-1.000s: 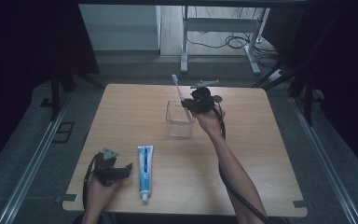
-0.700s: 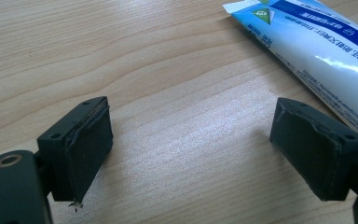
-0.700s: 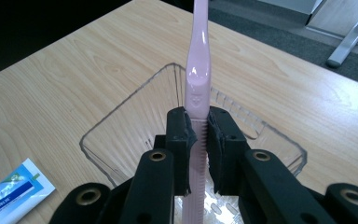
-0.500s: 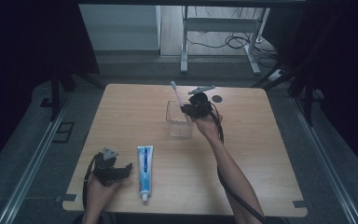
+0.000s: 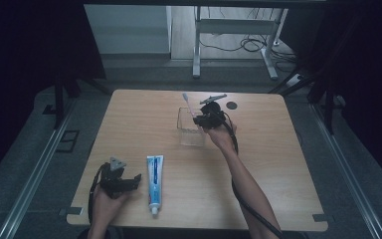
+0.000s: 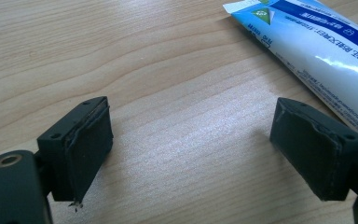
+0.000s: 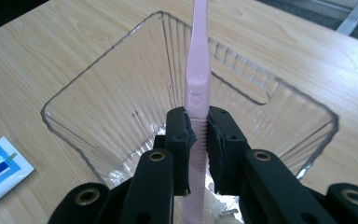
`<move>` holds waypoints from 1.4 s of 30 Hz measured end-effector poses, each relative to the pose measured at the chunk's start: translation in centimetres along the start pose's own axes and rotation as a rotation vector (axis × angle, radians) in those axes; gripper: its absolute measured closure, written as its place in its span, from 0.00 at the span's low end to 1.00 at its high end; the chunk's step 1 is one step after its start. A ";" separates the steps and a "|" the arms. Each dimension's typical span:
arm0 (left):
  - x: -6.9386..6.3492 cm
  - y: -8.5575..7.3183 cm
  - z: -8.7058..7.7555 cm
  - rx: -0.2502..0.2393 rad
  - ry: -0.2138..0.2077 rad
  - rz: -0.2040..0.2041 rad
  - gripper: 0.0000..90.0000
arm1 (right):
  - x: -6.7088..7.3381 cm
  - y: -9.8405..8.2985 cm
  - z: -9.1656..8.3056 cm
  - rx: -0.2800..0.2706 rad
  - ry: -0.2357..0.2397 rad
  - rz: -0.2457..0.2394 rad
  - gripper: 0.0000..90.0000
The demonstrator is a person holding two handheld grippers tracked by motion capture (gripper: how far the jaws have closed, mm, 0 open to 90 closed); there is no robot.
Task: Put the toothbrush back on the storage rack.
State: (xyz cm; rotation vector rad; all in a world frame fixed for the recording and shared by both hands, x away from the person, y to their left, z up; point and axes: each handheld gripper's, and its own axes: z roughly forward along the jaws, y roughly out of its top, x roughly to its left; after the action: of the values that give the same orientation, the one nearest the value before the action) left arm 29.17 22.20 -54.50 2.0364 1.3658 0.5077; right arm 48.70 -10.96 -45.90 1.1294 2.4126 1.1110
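A pink toothbrush (image 7: 198,70) is held in my right gripper (image 7: 198,135), whose jaws are shut on its ribbed handle. It hangs over the mouth of a clear square ribbed cup (image 7: 121,107). From above, the toothbrush (image 5: 188,104) slants up to the left over the cup (image 5: 191,130), with the right gripper (image 5: 199,121) at the cup's right rim. A white and blue toothpaste tube (image 5: 154,182) lies near the front edge. My left gripper (image 5: 135,180) rests on the table just left of it, jaws wide open, nothing between them. The tube (image 6: 317,46) lies past the right jaw.
The wooden table (image 5: 278,149) has a small dark round spot (image 5: 232,105) near its far edge. A metal desk frame and cables (image 5: 238,40) stand on the floor beyond. Dark curtains flank both sides.
My right gripper has carried the toothbrush leftwards and towards me, from beside the cup's far right corner to over its mouth. The left gripper has stayed still.
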 end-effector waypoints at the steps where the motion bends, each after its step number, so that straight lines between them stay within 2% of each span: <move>1: 0.0 0.0 0.0 0.000 0.000 0.000 0.14 | 0.0 0.0 0.1 0.006 0.003 0.003 0.87; 7: 0.0 0.0 0.0 0.000 0.000 0.000 0.14 | 0.0 -0.2 0.5 0.033 0.023 -0.002 0.86; 8: 0.0 0.0 0.0 0.000 0.000 0.000 0.14 | 0.1 -0.2 0.6 0.038 0.028 0.000 0.83; 18: 0.0 0.0 0.0 0.000 0.000 0.000 0.14 | 0.3 -0.2 0.2 0.031 0.032 -0.011 0.77; 22: 0.0 0.0 0.0 0.000 0.000 0.000 0.14 | 0.3 -0.1 -0.7 0.007 0.035 -0.020 0.68; 28: 0.0 0.0 0.0 0.000 -0.001 0.001 0.14 | 0.4 -0.1 -1.8 -0.014 0.036 -0.027 0.60; 35: 0.0 0.0 0.0 -0.001 -0.001 0.001 0.14 | 0.8 -0.4 -3.2 -0.027 0.035 -0.069 0.51; 42: 0.0 0.0 0.0 -0.001 -0.001 0.001 0.14 | 0.8 -1.1 -4.4 -0.040 0.050 -0.063 0.41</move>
State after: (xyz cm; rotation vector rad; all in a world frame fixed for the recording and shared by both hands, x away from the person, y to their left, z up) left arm 29.16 22.18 -54.50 2.0361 1.3644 0.5078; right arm 45.31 -13.20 -43.66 1.0184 2.4345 1.1748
